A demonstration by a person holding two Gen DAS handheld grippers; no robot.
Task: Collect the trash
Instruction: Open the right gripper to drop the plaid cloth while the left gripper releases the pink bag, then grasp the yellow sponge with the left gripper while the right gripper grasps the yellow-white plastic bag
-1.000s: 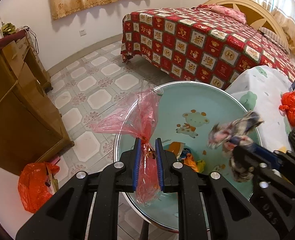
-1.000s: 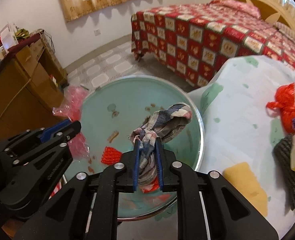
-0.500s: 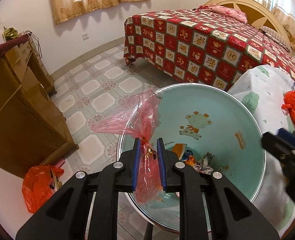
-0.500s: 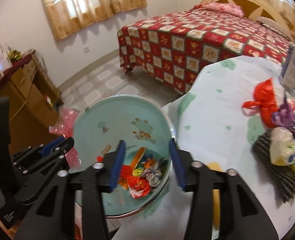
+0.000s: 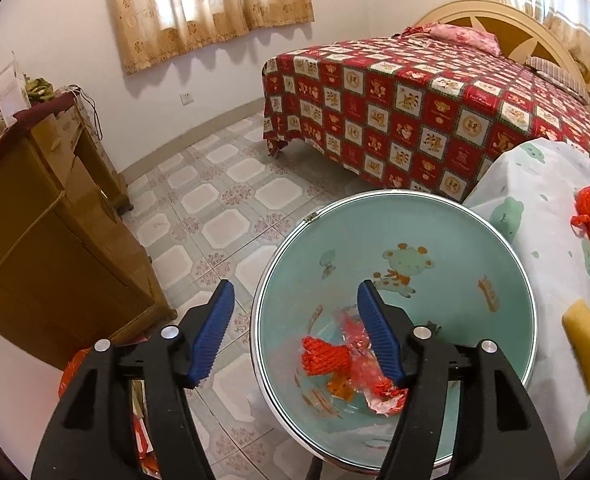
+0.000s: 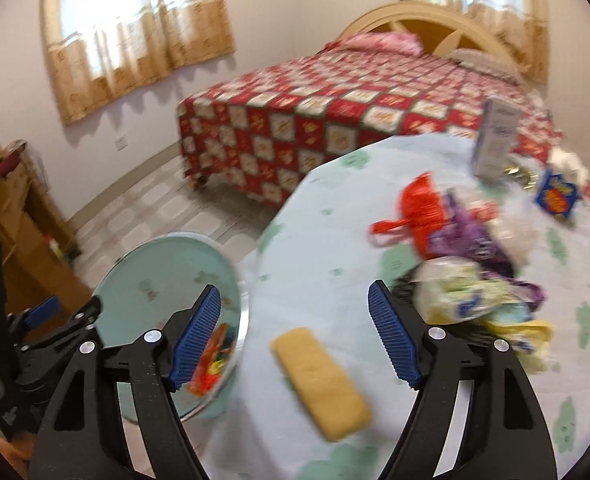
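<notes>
Left wrist cam: left gripper [image 5: 295,328] hangs over the teal basin [image 5: 507,264], jaws have just been opening and nothing's between them now. The pink plastic bag [image 5: 359,340] lies down in the basin w/ the other scraps, so that drop looks done imo.

Right wrist cam (blurry): right gripper [image 6: 295,332] has just been opening its jaws too, wide and empty. It's aimed at the table [image 6: 335,220], and the yellow sponge [image 6: 321,382] sits right between the fingers, a bit below the tips. Its long axis runs diagonal, near-right to far-left, roughly along the gripper's line, so the pads would close across its short side. Rest of the trash pile [image 6: 455,248] is further off to the right. Right hand's clearly the nearer one; basin is off to its left.
</notes>
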